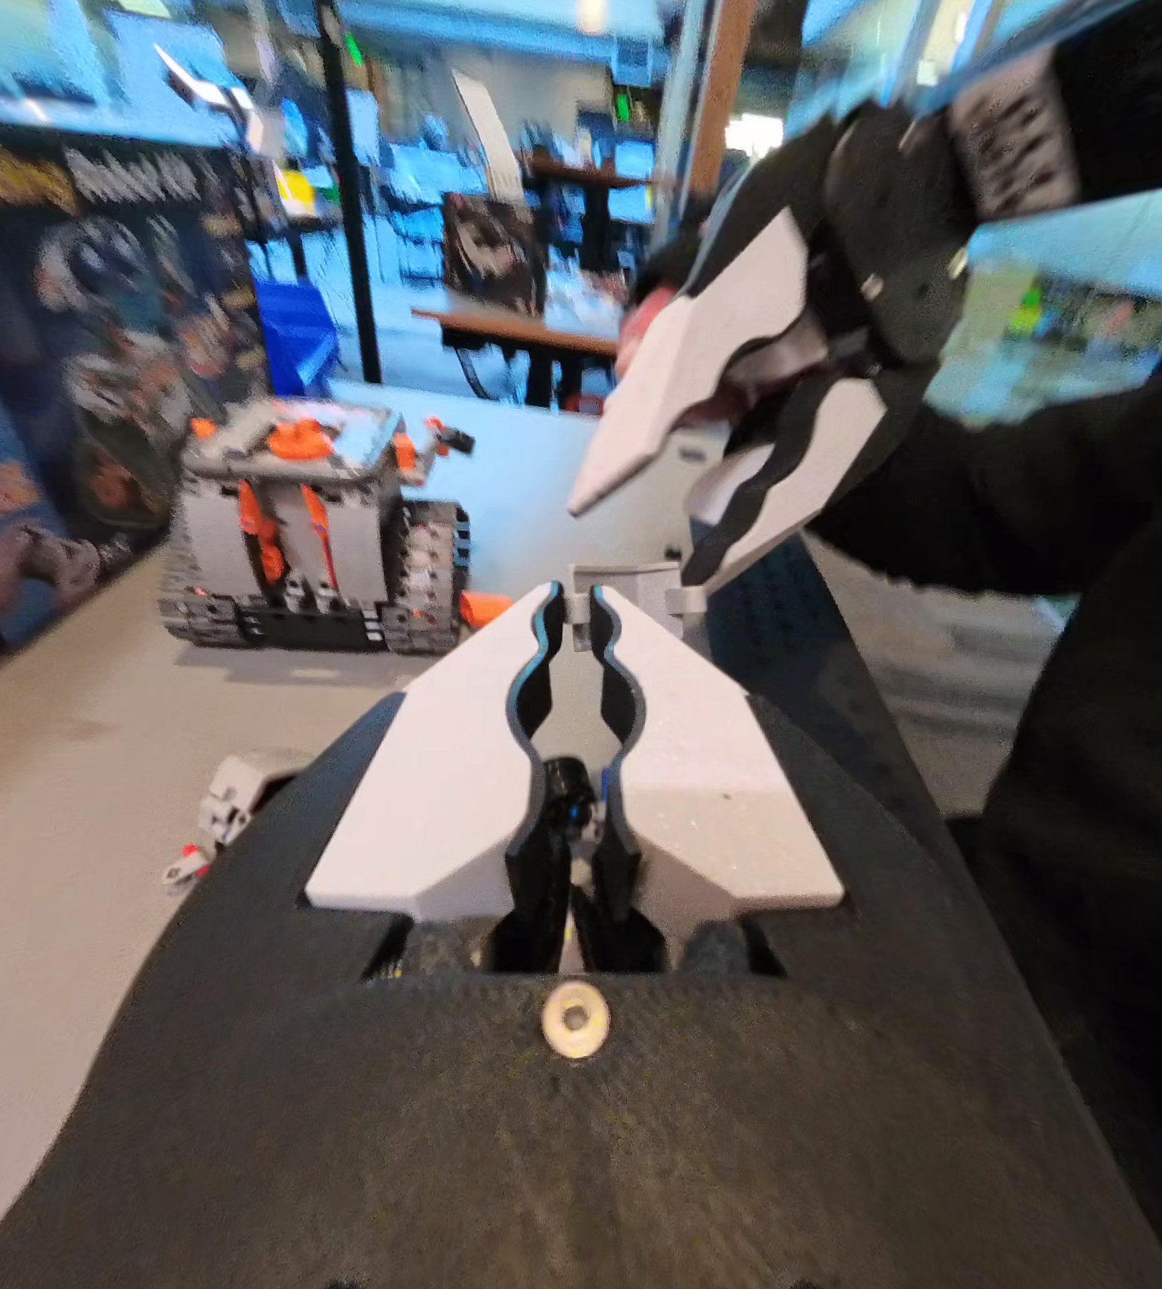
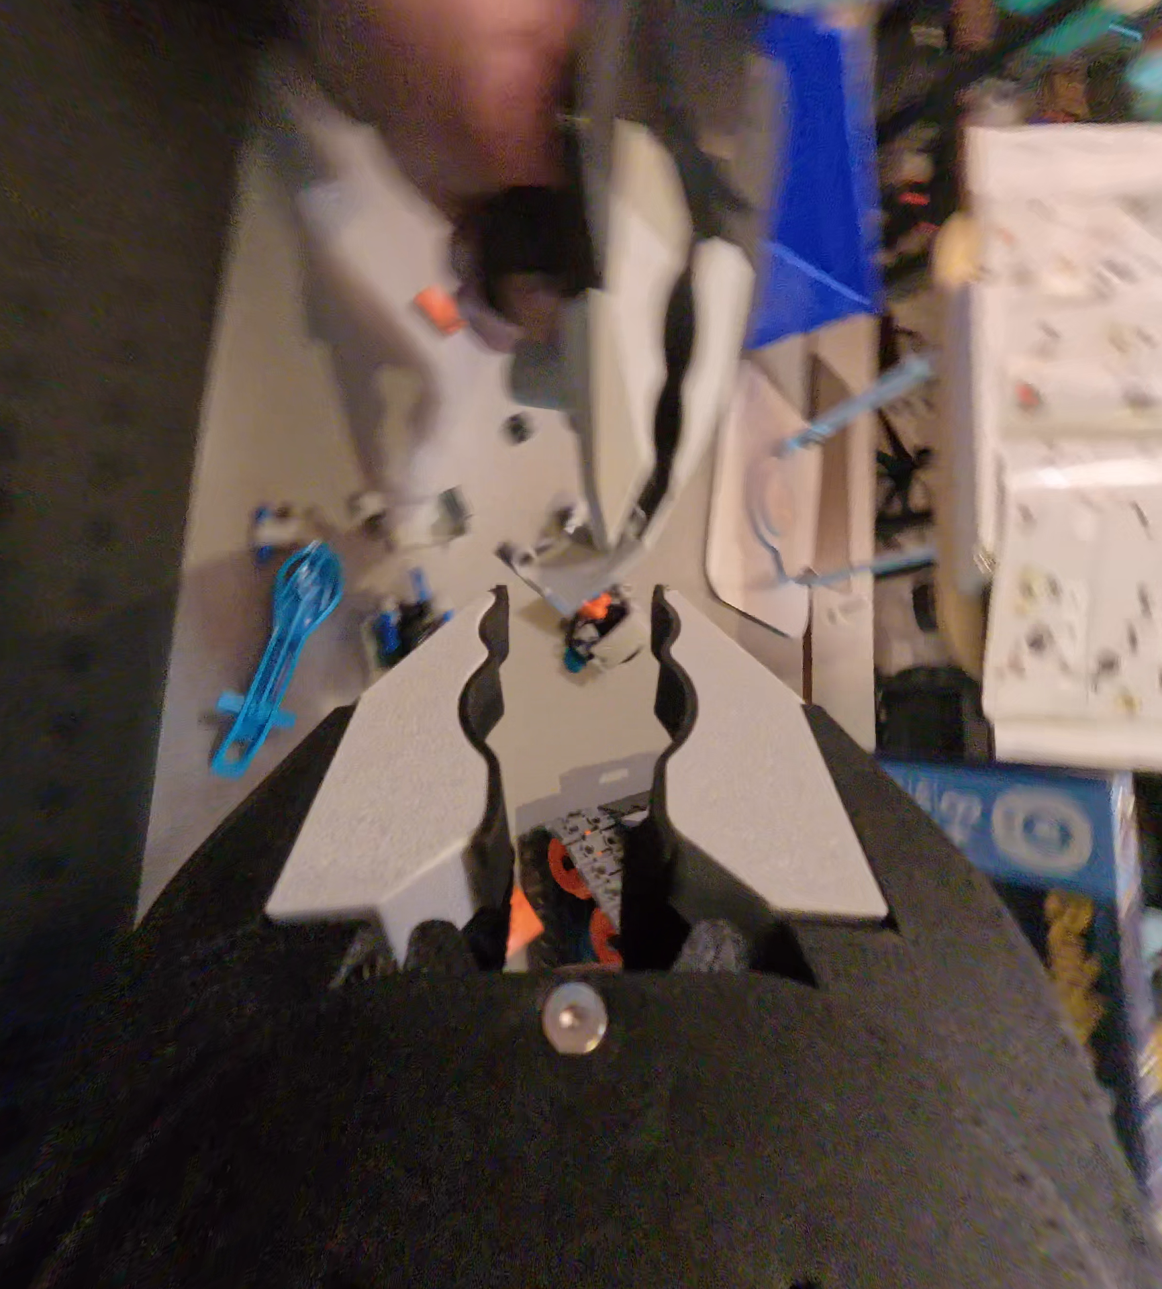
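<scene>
The left gripper (image 1: pixel 576 605) is pinching a small grey piece (image 1: pixel 581 617) at its tips, jaws nearly closed. The right gripper (image 2: pixel 581 600) is hovering above the surface (image 2: pixel 243 390) with jaws apart and empty, directly over a small orange-and-blue part (image 2: pixel 592 631). Farther off, a tracked grey-and-orange model (image 1: pixel 316 537) is standing.

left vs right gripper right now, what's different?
Left gripper has its tips closed on a small grey piece; right gripper is open and holds nothing. Left sits low, close to the table; right is raised, looking down on loose small parts and a blue plastic tool. Both have white fingers with wavy black pads.
</scene>
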`<state>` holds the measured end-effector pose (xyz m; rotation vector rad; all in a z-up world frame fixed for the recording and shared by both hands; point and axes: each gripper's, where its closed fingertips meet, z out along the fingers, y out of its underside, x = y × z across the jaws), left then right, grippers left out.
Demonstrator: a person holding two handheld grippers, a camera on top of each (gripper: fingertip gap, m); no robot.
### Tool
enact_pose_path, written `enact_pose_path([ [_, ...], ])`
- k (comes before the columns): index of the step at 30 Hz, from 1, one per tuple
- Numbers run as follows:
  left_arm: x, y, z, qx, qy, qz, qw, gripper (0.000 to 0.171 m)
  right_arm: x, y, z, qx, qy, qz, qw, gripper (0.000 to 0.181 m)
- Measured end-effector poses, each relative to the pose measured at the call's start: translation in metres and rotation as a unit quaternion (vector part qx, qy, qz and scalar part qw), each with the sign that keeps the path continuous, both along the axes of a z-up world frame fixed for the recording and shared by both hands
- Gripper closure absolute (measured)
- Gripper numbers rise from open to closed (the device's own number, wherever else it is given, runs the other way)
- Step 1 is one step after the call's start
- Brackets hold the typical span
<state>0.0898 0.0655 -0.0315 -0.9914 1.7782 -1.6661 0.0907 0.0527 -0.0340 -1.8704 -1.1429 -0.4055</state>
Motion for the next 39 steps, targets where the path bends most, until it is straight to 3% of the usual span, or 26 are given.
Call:
enact_pose_path([
  [3,-0.002,0.012,0.024,-0.056,-0.044,0.031,0.997,0.166,0.004,0.000,0.004,0.028,0.181,-0.051,0.982,0.137],
  [4,-0.003,0.013,0.028,-0.070,-0.049,0.031,0.996,0.166,0.002,0.001,0.002,0.041,0.207,-0.059,0.976,0.137],
  [6,-0.003,0.015,0.035,-0.106,-0.056,0.035,0.992,0.167,-0.001,0.007,0.001,0.098,0.178,-0.069,0.977,0.137],
  [10,-0.002,0.010,0.034,-0.181,-0.022,0.002,0.983,0.166,-0.005,0.018,0.023,0.236,0.044,-0.090,0.966,0.140],
  [14,-0.004,0.005,0.034,-0.213,-0.015,-0.016,0.977,0.166,-0.013,0.022,0.034,0.263,0.011,-0.075,0.962,0.157],
  [21,-0.009,-0.004,0.033,-0.203,-0.026,-0.059,0.977,0.165,-0.020,0.013,0.036,0.196,0.111,-0.008,0.974,0.157],
  [26,-0.011,-0.007,0.029,-0.208,-0.002,-0.115,0.971,0.146,-0.031,-0.008,0.015,0.037,0.154,0.100,0.982,0.157],
  [30,-0.023,-0.040,0.010,-0.156,0.046,-0.195,0.967,0.152,-0.038,-0.020,0.012,-0.013,0.164,0.167,0.972,0.157],
  [34,-0.029,-0.055,0.006,-0.135,0.046,-0.223,0.964,0.165,-0.044,-0.024,0.010,-0.034,0.161,0.208,0.964,0.157],
  [36,-0.022,-0.043,0.012,-0.134,0.019,-0.180,0.974,0.171,-0.039,-0.012,0.019,-0.009,0.185,0.178,0.966,0.155],
  [39,-0.013,-0.009,0.035,-0.153,-0.052,-0.089,0.983,0.171,-0.012,0.013,0.030,0.040,0.263,0.058,0.962,0.147],
])
